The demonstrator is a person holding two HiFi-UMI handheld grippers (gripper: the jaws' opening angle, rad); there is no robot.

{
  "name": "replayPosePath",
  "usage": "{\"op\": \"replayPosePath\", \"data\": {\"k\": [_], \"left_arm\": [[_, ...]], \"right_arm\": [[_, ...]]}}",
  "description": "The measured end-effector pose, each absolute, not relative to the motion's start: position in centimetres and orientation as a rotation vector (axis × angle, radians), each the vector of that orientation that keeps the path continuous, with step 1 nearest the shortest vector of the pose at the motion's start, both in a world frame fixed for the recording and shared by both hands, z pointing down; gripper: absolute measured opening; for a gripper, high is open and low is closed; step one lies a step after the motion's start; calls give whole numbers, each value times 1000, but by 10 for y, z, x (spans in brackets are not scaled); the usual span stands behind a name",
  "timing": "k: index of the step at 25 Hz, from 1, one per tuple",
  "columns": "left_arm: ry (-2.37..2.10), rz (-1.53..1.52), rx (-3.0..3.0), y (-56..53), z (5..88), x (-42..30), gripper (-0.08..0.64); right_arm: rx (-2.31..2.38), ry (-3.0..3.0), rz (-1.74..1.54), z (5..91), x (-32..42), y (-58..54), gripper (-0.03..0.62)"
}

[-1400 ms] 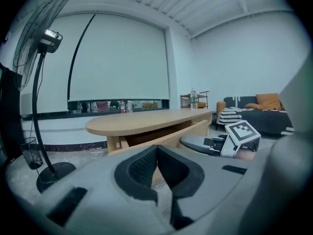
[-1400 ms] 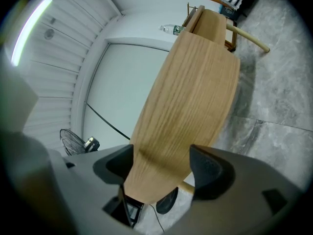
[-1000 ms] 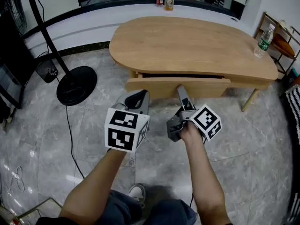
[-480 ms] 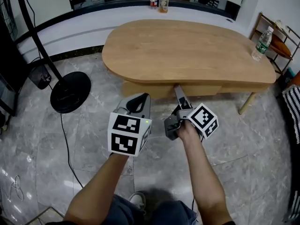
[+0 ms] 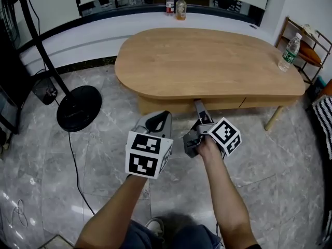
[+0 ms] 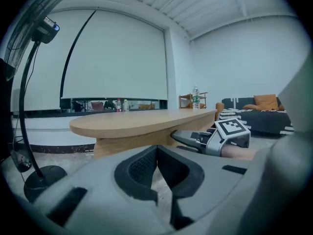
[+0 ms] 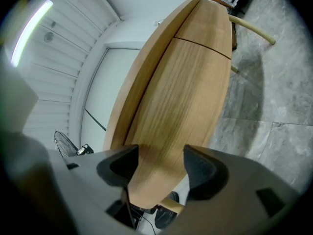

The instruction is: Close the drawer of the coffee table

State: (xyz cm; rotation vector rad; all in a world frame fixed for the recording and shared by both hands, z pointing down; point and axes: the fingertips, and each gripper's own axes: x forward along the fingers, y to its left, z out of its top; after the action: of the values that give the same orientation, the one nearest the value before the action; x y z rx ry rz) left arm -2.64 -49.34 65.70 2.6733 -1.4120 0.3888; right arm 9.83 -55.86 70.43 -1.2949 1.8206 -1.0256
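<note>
The right claw (image 5: 199,107) points level at the drawer (image 5: 176,106) of the wooden desk (image 5: 207,56), its tip against the drawer front under the desk's rim. In the right claw's own view (image 7: 160,160) the jaws stand moderately apart and have just been closing; the wood of the drawer (image 7: 181,92) fills the gap ahead of them, but the pads (image 7: 201,166) press on nothing. The drawer sits pushed in, directly ahead of this claw, its front flush with the panel beside it, with a thin seam further to the claw's right. The left claw (image 5: 157,119) hangs just to the left of the right one and a little further back from the desk, tilted slightly down over the grey stone floor (image 5: 270,165). In its own view (image 6: 157,151) the pads meet at the tips with nothing between them, and the right claw (image 6: 183,137) shows ahead to its right, under the desk top (image 6: 142,121). Well off to the left claw's left stands a round black stand base (image 5: 78,108).
</note>
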Motion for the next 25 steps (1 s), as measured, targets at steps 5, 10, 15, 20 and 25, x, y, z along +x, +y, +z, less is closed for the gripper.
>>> {"op": "replayPosePath", "data": {"k": [5, 10, 15, 20, 25], "left_arm": [[-1416, 408, 2677, -492, 656, -28, 2], [-1416, 421, 2681, -484, 652, -22, 2], [-1423, 399, 2713, -474, 632, -16, 2], [-1453, 329, 2714, -463, 607, -6, 2], [-1395, 396, 2738, -449, 575, 6, 2]], "right_arm": [[-1280, 1824, -1009, 702, 99, -557, 278], [-1312, 1908, -955, 692, 97, -547, 276], [-1341, 1989, -933, 684, 94, -528, 258], [-1381, 2043, -901, 661, 108, -504, 228], [-1434, 2099, -861, 614, 123, -485, 195]]}}
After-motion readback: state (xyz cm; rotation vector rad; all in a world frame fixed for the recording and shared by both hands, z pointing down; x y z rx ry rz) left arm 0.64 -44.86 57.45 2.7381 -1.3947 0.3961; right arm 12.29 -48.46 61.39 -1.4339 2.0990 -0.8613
